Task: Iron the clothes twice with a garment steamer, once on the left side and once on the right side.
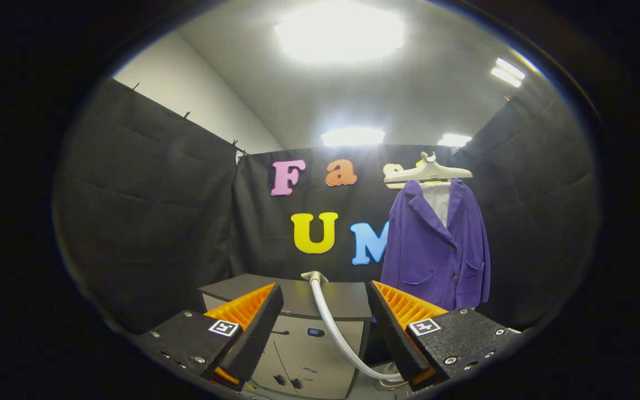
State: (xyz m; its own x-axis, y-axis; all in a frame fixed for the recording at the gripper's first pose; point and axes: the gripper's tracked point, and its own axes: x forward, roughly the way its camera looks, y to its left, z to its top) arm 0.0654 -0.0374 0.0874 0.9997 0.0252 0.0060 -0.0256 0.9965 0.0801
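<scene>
A purple jacket (pixel 436 250) is hanging on a pale hanger (pixel 428 172) beyond the gripper's right finger, well apart from it. A grey steamer cabinet (pixel 298 328) is standing just ahead, its white hose (pixel 334 328) curving down between the fingers. The gripper (pixel 324 311) is gaping, holding nothing. Judging by this, taking the steamer head squarely is coming first, keeping the hose untangled.

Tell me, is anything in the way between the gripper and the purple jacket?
Nothing visible blocks it. The gripper is open and empty, fingers spread. The purple jacket hangs on a white hanger beyond the right finger. The steamer hose rises between the fingers, in front of the grey steamer box, left of the jacket.
</scene>
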